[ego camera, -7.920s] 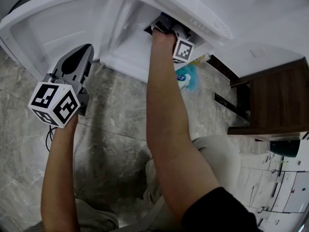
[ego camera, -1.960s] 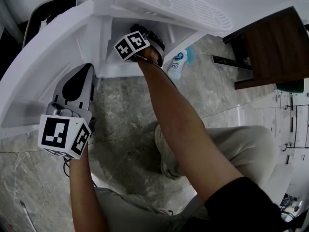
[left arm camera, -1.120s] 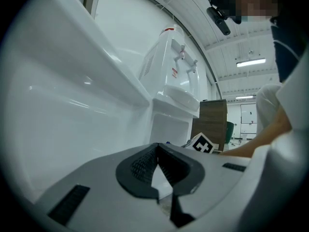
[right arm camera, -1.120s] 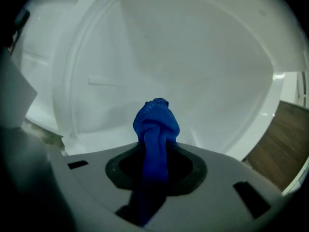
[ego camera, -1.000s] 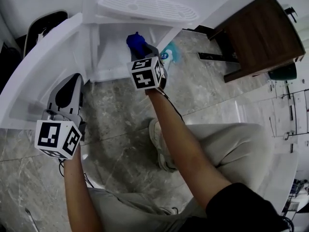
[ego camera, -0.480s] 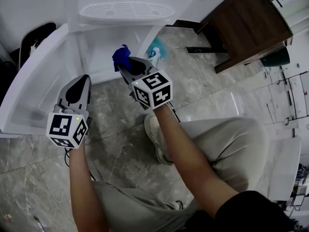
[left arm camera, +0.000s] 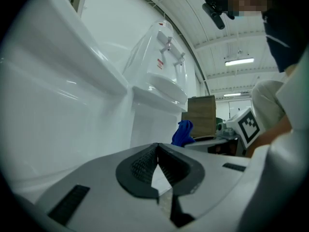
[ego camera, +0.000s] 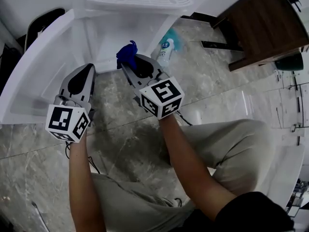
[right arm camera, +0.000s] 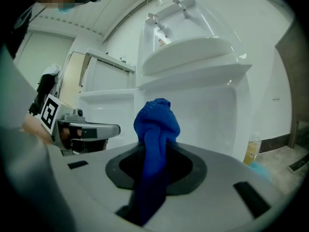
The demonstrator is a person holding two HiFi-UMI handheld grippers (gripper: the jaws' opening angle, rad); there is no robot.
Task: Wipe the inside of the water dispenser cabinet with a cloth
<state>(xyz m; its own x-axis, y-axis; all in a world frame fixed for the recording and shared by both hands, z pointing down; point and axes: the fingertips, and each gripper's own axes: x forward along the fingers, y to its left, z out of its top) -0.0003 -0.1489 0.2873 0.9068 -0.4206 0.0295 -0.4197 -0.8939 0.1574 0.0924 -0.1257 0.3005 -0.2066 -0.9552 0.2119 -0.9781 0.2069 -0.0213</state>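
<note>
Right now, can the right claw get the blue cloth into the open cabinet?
Probably yes. The right claw, shut on the blue cloth, faces the cabinet; the door hangs open and the left claw sits aside, so nothing seems to block it.

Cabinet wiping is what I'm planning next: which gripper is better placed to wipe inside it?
Right, most likely. The right gripper is shut on the blue cloth, whose bunched end points toward the open cabinet. The left gripper is shut on nothing, near the cabinet door.

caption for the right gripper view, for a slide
The right tongs pinch a blue cloth in front of the open water dispenser cabinet.
</note>
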